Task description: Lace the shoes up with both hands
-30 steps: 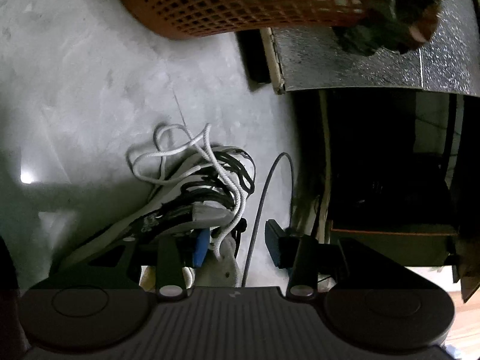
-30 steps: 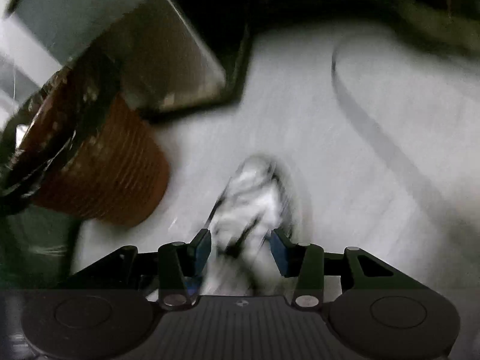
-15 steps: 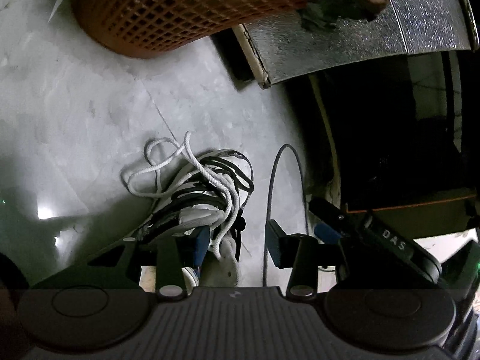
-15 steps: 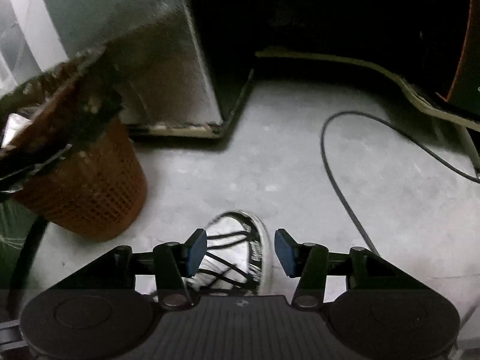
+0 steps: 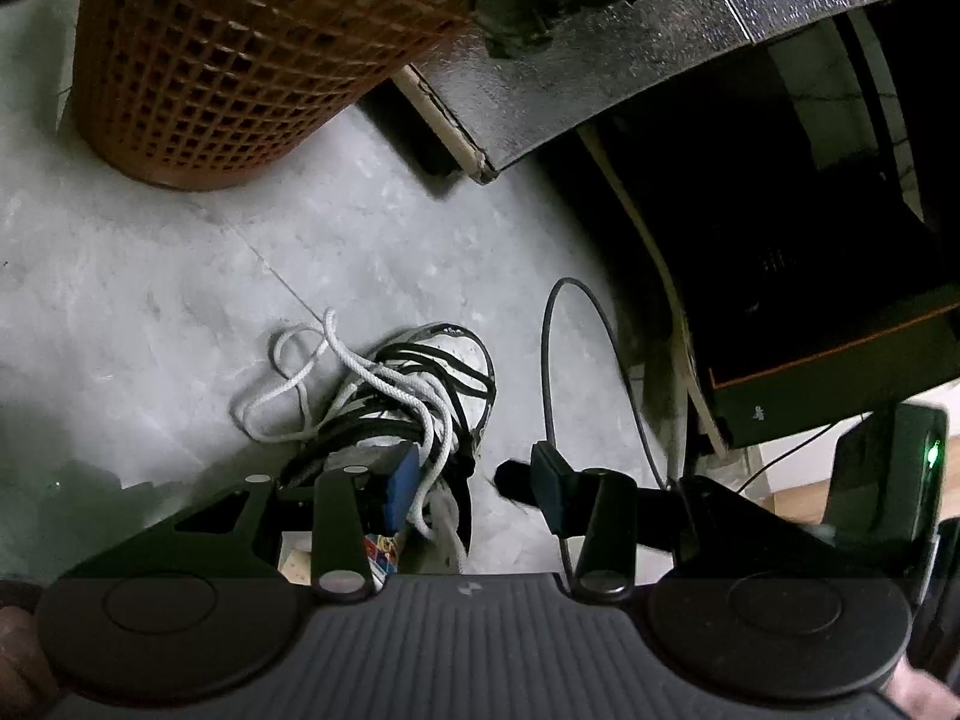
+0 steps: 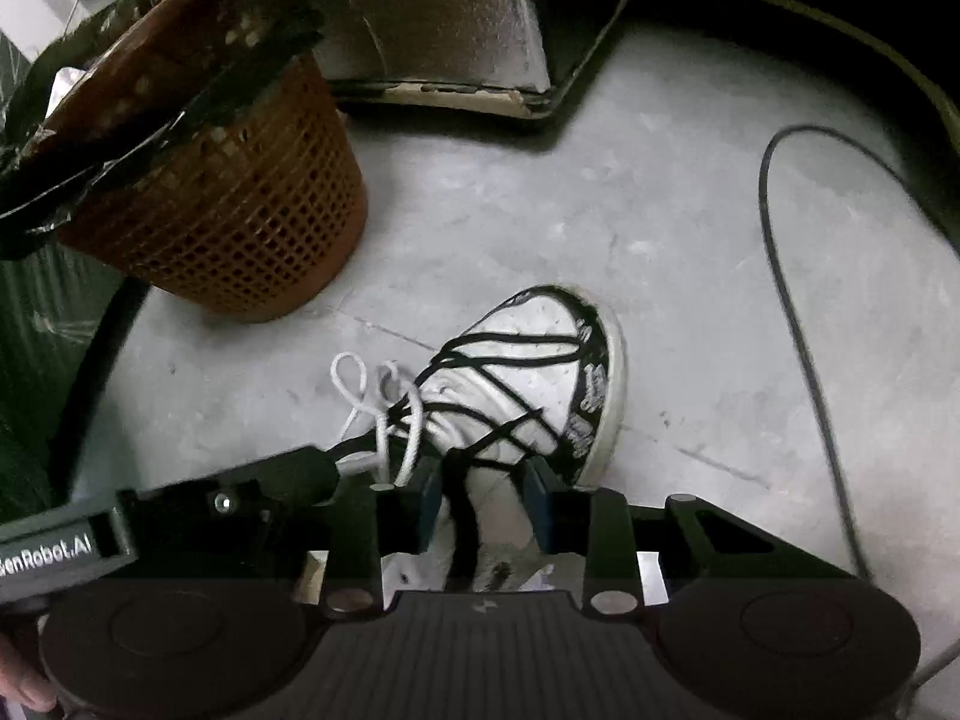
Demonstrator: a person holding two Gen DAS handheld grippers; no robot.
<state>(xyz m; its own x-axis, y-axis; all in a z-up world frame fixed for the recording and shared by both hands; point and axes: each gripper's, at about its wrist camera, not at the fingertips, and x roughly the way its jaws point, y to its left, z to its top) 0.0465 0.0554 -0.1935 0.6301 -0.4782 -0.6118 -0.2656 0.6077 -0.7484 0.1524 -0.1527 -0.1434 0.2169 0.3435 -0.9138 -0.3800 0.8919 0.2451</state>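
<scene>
A white sneaker [image 6: 528,360] with black stripes and black lacing stands on the grey floor, toe pointing away. A loose white lace [image 5: 336,372] loops over its upper and off to the left. My left gripper [image 5: 477,480] hovers over the shoe's near end with its jaws apart. The white lace hangs against its left pad [image 5: 401,483] and its right pad touches nothing. My right gripper [image 6: 482,501] points down at the shoe's throat, jaws closing around a black strip [image 6: 461,510] without pressing on it. One of the left gripper's fingers [image 6: 300,474] reaches in beside the white lace.
An orange mesh basket [image 6: 240,210] with dark stuff on top stands left of the shoe. Behind it is a speckled metal cabinet [image 6: 444,18]. A black cable [image 6: 798,312] curves over the floor on the right. A dark housing with a green light [image 5: 924,462] sits at the right edge.
The left gripper has risen and rolled, so the basket looms larger. The right gripper has sunk onto the shoe and its jaws have narrowed. The left gripper's finger now shows in the right wrist view.
</scene>
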